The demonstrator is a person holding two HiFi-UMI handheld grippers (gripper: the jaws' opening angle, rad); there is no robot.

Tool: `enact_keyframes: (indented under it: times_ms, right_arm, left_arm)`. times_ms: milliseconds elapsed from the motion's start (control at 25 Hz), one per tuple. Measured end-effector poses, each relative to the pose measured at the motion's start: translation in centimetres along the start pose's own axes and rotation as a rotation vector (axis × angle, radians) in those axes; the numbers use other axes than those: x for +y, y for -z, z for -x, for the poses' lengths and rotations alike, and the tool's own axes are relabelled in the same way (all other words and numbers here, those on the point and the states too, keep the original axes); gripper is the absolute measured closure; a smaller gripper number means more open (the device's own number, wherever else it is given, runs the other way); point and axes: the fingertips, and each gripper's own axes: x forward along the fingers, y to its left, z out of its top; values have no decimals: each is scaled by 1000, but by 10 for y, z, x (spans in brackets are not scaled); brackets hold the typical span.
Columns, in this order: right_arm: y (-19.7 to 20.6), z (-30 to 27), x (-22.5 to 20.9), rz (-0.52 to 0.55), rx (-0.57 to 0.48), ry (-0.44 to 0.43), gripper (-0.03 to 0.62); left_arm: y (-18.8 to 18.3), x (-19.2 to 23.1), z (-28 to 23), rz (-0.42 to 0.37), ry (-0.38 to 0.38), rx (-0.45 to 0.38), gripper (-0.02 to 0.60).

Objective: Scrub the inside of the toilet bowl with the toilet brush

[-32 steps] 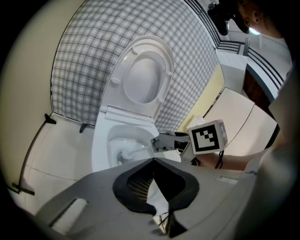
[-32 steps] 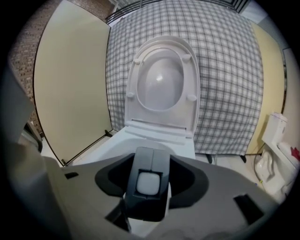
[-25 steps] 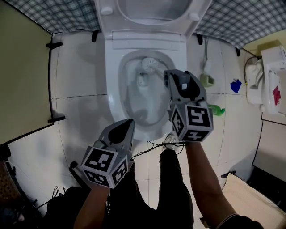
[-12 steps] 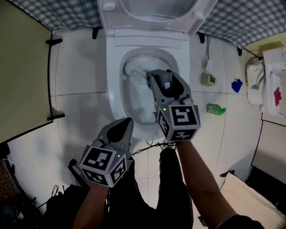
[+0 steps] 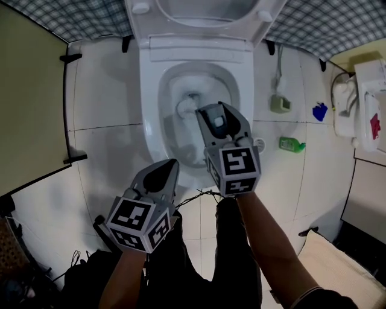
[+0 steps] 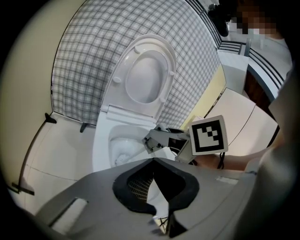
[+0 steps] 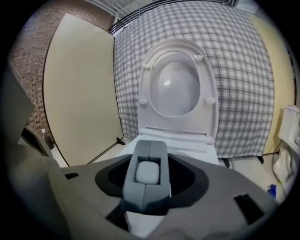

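Observation:
The white toilet stands open with its seat and lid raised. In the head view my right gripper reaches over the bowl's right side, shut on the grey handle of the toilet brush. The white brush head is down inside the bowl, left of centre. It also shows in the left gripper view as a pale brush head. My left gripper hovers by the bowl's near rim with its jaws closed together and nothing between them.
A green bottle, a blue object and a small pale fitting lie on the tiled floor right of the toilet. A beige partition stands at the left, a checked wall behind. The person's legs are below.
My right gripper has swung left and lower over the bowl, and the brush head has moved from the back of the bowl toward its middle left. The left gripper has stayed put.

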Motion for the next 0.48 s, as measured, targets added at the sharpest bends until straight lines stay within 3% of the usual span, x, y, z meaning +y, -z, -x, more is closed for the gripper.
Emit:
enact_keyframes:
  times_ms: [280,480]
  right_arm:
    - [-29,47,56,3,-67,-145,367]
    - [-1,29,46,50,-11,-84,367]
  left_arm:
    - [2,4,5,12,-12,2,594]
    - [2,4,6,10,-12,0,594]
